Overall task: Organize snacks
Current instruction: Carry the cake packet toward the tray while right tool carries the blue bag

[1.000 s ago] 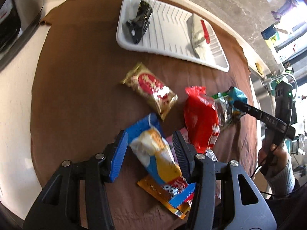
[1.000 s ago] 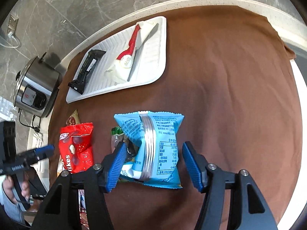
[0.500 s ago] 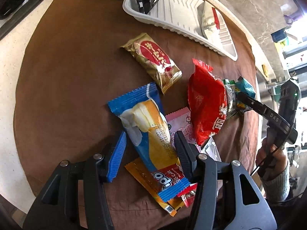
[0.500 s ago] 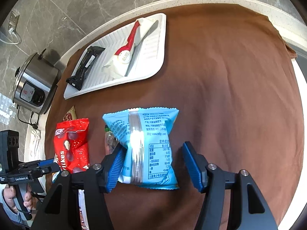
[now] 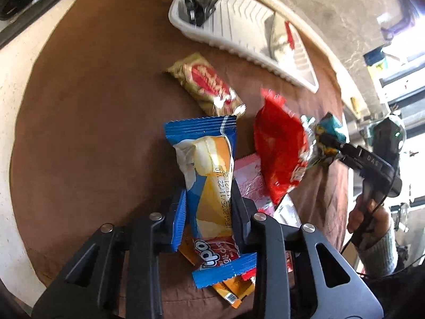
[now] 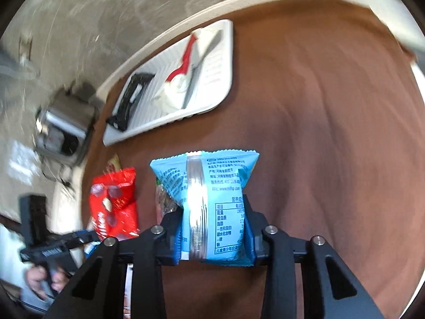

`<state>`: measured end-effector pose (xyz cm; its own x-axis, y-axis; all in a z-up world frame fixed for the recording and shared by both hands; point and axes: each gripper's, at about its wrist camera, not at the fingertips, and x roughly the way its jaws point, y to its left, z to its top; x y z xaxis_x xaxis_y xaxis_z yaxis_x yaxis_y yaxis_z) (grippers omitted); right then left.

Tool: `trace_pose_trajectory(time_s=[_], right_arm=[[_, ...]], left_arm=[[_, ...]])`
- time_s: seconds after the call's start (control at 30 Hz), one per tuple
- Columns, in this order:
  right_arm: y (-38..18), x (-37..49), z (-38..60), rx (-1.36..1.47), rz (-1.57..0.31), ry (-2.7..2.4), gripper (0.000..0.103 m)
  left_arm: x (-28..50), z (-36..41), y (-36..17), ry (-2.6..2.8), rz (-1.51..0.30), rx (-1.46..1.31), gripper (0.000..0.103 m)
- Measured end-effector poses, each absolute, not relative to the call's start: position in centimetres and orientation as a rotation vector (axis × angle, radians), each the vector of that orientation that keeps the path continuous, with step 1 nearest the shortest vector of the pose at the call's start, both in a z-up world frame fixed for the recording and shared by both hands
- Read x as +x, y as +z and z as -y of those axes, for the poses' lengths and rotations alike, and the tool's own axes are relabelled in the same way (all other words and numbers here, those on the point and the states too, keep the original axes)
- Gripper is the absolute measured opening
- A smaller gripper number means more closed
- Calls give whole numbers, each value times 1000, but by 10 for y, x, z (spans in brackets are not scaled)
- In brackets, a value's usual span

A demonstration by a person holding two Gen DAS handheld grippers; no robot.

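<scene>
The left gripper [image 5: 208, 207] has its jaws clenched on the blue-and-orange snack packet [image 5: 205, 175], pinching its lower half from both sides; the packet's long axis runs straight out along the fingers, its crimped top edge pointing away toward the gold-and-red packet [image 5: 205, 85]. Under its near end lie an orange wrapper [image 5: 232, 291] and, just to the right, a pink packet [image 5: 248, 175] partly covered by the red bag [image 5: 279, 154]. The right gripper [image 6: 212, 228] likewise has its jaws closed on the light-blue packet [image 6: 209, 199], squeezing its lower part so the sides buckle; it stands lengthwise along the fingers, back seam facing the camera, serrated top pointing toward the white tray [image 6: 220, 61]. The tray sits near the far edge of the table [image 6: 332, 106], holding a black wrapper [image 6: 131, 98] and a white-and-red packet [image 6: 178, 79], with bare ribbed floor between them. To the right of the light-blue packet the brown cloth is open all the way to the table's rim; to its left lies the red bag, with a rice cooker [image 6: 63, 130] beyond the table edge.
</scene>
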<state>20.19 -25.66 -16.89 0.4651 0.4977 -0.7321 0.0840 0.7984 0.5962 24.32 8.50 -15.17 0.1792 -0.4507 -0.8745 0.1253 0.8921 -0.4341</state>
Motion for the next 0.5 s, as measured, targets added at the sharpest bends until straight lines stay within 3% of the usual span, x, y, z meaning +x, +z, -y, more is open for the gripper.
trace_pose_trajectory(time_s=[0.23, 0.5], right_arm=[[-169, 197, 282, 865, -1043, 297, 38], [-149, 221, 277, 929, -994, 358, 38]], left_arm=[[262, -90, -132, -465, -1300, -354, 27], [309, -77, -104, -527, -1226, -337, 27]])
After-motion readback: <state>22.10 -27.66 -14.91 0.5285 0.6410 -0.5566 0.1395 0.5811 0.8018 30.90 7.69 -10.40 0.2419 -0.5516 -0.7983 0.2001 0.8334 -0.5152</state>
